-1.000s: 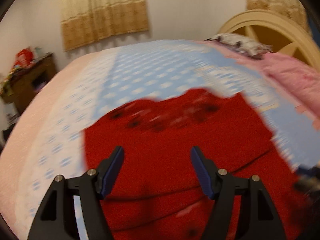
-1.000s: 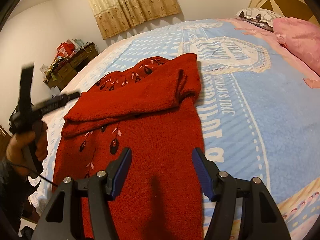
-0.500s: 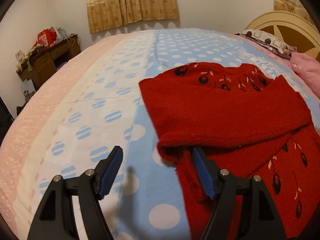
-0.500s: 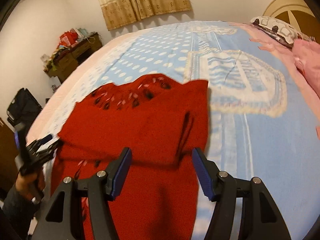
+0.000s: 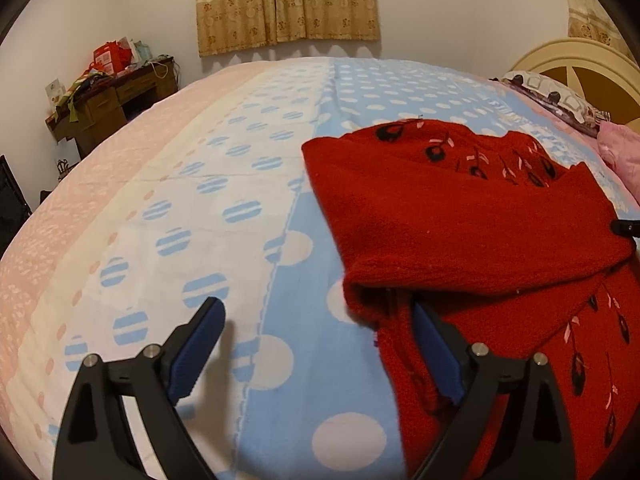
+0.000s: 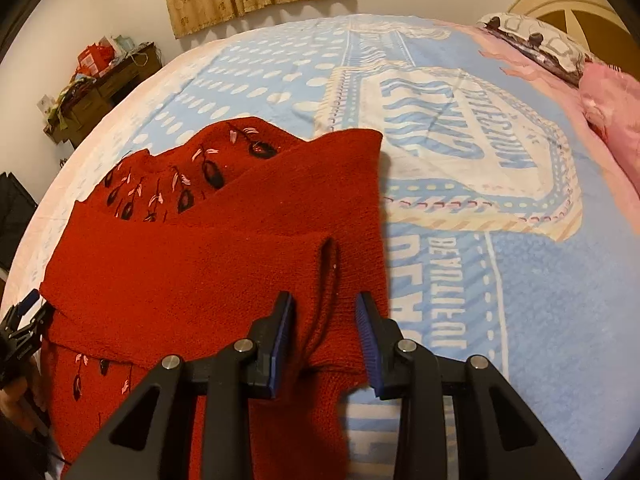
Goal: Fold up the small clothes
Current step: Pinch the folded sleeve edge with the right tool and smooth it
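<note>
A red knitted sweater (image 5: pixel 472 224) with dark leaf embroidery lies on the bed, its sleeves folded across the chest. My left gripper (image 5: pixel 316 320) is open at the sweater's left folded edge, its right finger touching the fabric. In the right wrist view the sweater (image 6: pixel 192 276) fills the left half. My right gripper (image 6: pixel 325 312) has its jaws half closed around the folded sleeve cuff at the sweater's right edge; the fabric sits between the pads without being pinched. The left gripper (image 6: pixel 24 316) shows at the far left edge.
The bed has a blue, white and pink blanket (image 5: pixel 224 208) with dots and lettering (image 6: pixel 460 128). Pillows (image 6: pixel 540 44) and a cream headboard (image 5: pixel 580 56) are at the right. A cluttered wooden desk (image 5: pixel 108 96) stands by the wall. Curtains (image 5: pixel 286 0) hang behind.
Both grippers dropped low and forward to the sweater's folded edges, left at the left edge, right at the right cuff. The right jaws have narrowed from wide open around the cuff.
</note>
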`<state>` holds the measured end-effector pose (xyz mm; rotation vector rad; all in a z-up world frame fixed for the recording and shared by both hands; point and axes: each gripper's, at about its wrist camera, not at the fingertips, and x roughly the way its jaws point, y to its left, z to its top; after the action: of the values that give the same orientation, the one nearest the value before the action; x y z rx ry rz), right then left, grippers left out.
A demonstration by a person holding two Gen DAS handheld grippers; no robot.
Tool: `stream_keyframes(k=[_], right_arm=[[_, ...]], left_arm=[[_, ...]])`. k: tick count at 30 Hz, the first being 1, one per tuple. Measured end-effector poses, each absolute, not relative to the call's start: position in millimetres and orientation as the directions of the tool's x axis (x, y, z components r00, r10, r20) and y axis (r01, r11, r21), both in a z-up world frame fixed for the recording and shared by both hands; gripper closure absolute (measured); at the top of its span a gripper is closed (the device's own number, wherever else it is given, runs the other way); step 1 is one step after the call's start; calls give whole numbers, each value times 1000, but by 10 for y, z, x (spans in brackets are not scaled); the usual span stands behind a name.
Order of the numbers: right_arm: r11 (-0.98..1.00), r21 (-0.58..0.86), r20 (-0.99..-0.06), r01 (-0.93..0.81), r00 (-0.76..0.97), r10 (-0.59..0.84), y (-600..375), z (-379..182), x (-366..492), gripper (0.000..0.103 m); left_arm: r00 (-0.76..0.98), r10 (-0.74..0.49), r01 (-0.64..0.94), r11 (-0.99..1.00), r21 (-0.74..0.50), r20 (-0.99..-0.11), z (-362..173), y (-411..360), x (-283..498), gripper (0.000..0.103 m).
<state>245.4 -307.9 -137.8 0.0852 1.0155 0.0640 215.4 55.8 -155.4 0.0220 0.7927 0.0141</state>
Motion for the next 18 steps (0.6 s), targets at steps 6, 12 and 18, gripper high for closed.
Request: stream_keyframes(k=[6, 12, 18], right_arm=[[988, 130, -811, -80, 564, 153, -2836, -1254, 2213, 67], [996, 57, -832, -74, 547, 88, -2792, -1408, 2192, 69], [995, 61, -826, -73, 556, 91, -2851, -1446, 2194, 70]], left_arm=[[701, 1, -9, 1000, -7, -713, -1573, 601, 2149, 6], [700, -15, -9, 999, -31, -714, -1582, 630, 2147, 5], [698, -26, -12, 999, -48, -716, -1595, 650, 2151, 3]])
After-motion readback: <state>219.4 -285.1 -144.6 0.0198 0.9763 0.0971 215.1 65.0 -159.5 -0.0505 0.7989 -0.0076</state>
